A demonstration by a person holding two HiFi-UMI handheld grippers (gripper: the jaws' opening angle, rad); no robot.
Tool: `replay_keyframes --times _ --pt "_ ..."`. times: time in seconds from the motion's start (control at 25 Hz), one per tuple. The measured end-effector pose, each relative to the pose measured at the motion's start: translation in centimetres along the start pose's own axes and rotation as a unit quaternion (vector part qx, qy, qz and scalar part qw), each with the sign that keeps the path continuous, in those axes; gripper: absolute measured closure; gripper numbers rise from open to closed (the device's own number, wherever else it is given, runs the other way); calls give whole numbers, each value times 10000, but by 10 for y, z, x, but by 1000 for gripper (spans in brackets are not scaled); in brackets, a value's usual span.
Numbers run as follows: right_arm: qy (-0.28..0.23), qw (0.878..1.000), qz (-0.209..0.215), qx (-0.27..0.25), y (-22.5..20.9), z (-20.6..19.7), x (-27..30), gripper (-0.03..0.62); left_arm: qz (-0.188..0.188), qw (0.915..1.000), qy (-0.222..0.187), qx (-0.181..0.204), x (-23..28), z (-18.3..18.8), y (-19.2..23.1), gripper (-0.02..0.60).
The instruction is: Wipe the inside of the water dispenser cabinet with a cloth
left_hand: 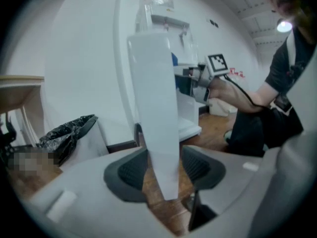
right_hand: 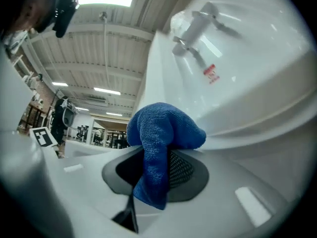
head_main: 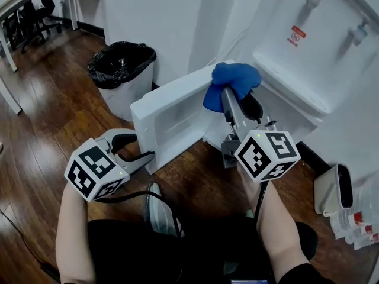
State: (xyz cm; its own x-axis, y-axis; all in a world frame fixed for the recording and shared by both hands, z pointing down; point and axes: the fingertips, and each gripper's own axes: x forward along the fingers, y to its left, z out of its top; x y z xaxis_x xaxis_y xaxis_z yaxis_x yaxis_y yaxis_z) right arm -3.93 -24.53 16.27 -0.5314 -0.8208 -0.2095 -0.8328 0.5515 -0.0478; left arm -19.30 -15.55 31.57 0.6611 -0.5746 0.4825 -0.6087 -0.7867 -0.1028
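**Cloth held high, cabinet opening below**

The blue cloth (head_main: 234, 81) is pinched in the right gripper (head_main: 231, 99), level with the top edge of the open cabinet door (head_main: 172, 117). The cabinet interior lies below and beyond it, largely hidden. The left gripper (head_main: 147, 157) straddles the door's edge, jaws slightly slack.

Nothing legible: the red label (head_main: 296, 34) on the water dispenser (head_main: 308, 76) is too small to read.
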Motion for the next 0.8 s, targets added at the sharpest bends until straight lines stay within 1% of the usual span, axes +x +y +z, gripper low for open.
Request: replay_keyframes --times 0.04,0.08,0.12,0.16,0.2,0.24,0.32,0.4,0.48,0.56,0.64,0.72,0.8 --pt "-84 9998 151 -49 19 7 -2 482 -184 9985 -475 -178 -10 14 -2 362" --pt "-130 9994 311 -64 37 9 -4 482 -364 9931 -1038 -403 -23 30 -2 362" --pt "-150 9988 469 -75 55 8 -6 482 -492 9838 -1598 -646 -37 45 0 359" --pt "-159 9979 612 -131 72 5 -8 482 -543 9727 -2088 -851 -51 57 4 359" --pt "-171 9968 738 -259 87 1 -10 482 -525 9623 -2483 -976 -62 67 10 359" --pt "-187 9952 855 -448 101 -4 -12 482 -476 9536 -2788 -1037 -71 75 15 359" --pt "-197 9900 1099 -860 126 -12 -15 482 -427 9391 -3201 -1175 -81 87 22 359" --pt "-127 9850 1324 -1095 144 -25 -16 482 -383 9295 -3398 -1385 -82 93 27 358" --pt "53 9830 1477 -1091 153 -42 -17 482 -287 9253 -3465 -1516 -80 92 32 366" --pt "359 9810 1608 -1025 161 -65 -18 483 -154 9262 -3447 -1517 -79 90 35 390" --pt "681 9769 1727 -1056 172 -89 -20 483 19 9310 -3374 -1394 -78 89 36 410" --pt "874 9734 1738 -1208 178 -113 -21 484 116 9330 -3341 -1337 -78 89 38 414" --pt "1033 9681 1734 -1484 180 -139 -22 482 137 9318 -3359 -1366 -78 90 41 413"
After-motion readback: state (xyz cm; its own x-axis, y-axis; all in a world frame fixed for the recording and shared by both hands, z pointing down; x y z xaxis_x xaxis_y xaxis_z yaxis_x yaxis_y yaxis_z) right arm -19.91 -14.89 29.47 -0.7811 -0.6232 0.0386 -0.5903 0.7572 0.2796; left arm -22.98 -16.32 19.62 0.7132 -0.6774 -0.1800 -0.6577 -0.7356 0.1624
